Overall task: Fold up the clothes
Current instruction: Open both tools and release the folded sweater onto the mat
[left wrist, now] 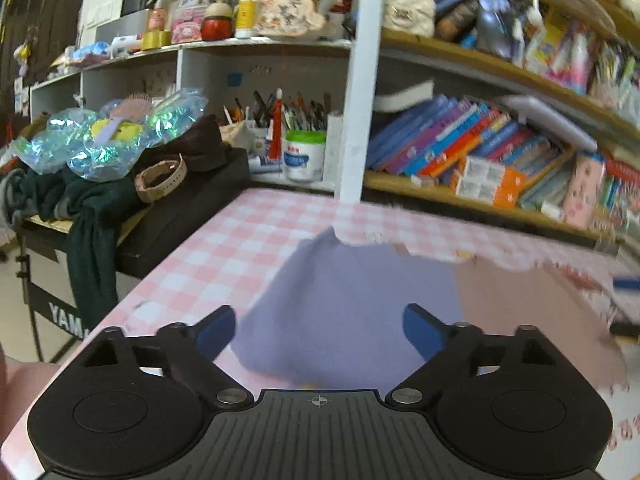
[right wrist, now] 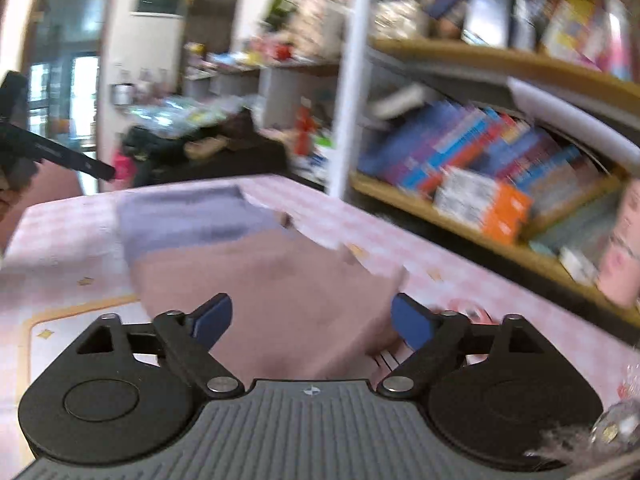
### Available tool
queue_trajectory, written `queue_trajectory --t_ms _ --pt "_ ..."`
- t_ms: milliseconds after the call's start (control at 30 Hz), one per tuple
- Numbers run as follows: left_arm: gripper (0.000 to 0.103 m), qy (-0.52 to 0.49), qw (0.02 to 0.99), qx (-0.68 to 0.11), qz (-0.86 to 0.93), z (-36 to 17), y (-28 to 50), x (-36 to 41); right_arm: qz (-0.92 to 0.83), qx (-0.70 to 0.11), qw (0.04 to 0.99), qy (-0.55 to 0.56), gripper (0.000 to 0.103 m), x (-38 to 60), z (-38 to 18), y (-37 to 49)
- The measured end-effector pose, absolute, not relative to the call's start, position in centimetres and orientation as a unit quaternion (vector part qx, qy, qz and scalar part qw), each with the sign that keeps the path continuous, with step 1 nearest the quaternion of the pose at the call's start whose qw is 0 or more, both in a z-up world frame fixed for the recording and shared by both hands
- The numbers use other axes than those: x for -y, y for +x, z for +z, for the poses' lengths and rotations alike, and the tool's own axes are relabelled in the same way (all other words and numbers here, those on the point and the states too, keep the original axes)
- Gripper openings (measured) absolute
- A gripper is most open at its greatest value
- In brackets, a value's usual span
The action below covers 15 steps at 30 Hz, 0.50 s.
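A folded garment lies flat on the pink checked table (left wrist: 224, 248). Its lavender part (left wrist: 344, 304) is on the left and its dusty pink part (left wrist: 532, 320) on the right. My left gripper (left wrist: 319, 330) is open and empty, just above the lavender part. In the right wrist view the pink part (right wrist: 280, 300) is near and the lavender part (right wrist: 188, 220) is farther away. My right gripper (right wrist: 311, 320) is open and empty over the pink part. The left gripper's body shows at the left edge of the right wrist view (right wrist: 48, 152).
A bookshelf (left wrist: 500, 152) full of books runs behind the table, with a white post (left wrist: 360, 92). A black keyboard (left wrist: 188, 216) piled with dark clothes, a watch and shiny wrapping stands left of the table. Both views are motion-blurred.
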<state>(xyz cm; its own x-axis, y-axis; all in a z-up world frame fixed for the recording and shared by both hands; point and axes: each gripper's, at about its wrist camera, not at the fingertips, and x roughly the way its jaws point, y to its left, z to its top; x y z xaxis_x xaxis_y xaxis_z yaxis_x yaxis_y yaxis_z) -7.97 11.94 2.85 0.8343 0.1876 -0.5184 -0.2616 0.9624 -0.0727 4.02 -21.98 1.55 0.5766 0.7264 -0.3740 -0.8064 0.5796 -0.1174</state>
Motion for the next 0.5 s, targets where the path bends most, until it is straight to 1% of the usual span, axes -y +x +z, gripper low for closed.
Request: queue_trajectory --t_ms 67,133,200,300,333,367,400,433,467,500 --pt "0.099 -0.084 0.948 -0.279 0.125 2.4 -8.1 -11.3 0.455 -0.137 0.865 -0.159 0.094 21.3 1.5 4.3" --pt "0.099 -0.116 0.941 -0.29 0.129 1.8 -8.2 -10.9 0.463 -0.142 0.86 -0.162 0.094 21.1 1.3 4.7" --pt "0.099 -0.171 0.932 -0.294 0.125 0.9 -8.4 -11.0 0.464 -0.152 0.859 -0.153 0.094 21.1 1.1 5.1" --pt "0.099 -0.27 0.908 -0.295 0.126 -0.2 -8.4 -11.9 0.466 -0.168 0.857 -0.139 0.089 21.3 0.8 5.7" --pt "0.099 -0.295 0.899 -0.296 0.131 -0.6 -8.3 -12.3 0.467 -0.173 0.857 -0.134 0.08 21.3 0.7 5.8" --pt "0.099 -0.319 0.89 -0.297 0.137 -0.9 -8.1 -12.7 0.467 -0.178 0.856 -0.13 0.063 21.3 0.6 6.0" --pt "0.099 -0.342 0.88 -0.298 0.142 -1.2 -8.0 -13.2 0.468 -0.183 0.855 -0.125 0.053 21.4 0.5 6.2" --pt "0.099 -0.365 0.869 -0.299 0.147 -1.5 -7.8 -13.6 0.469 -0.188 0.855 -0.12 0.041 21.4 0.4 6.4" --pt "0.099 -0.383 0.861 -0.301 0.147 -1.8 -7.6 -14.0 0.469 -0.193 0.854 -0.116 0.034 21.5 0.2 6.6" --pt "0.099 -0.398 0.854 -0.302 0.144 -2.1 -7.4 -14.4 0.47 -0.198 0.853 -0.111 0.031 21.5 0.1 6.8"
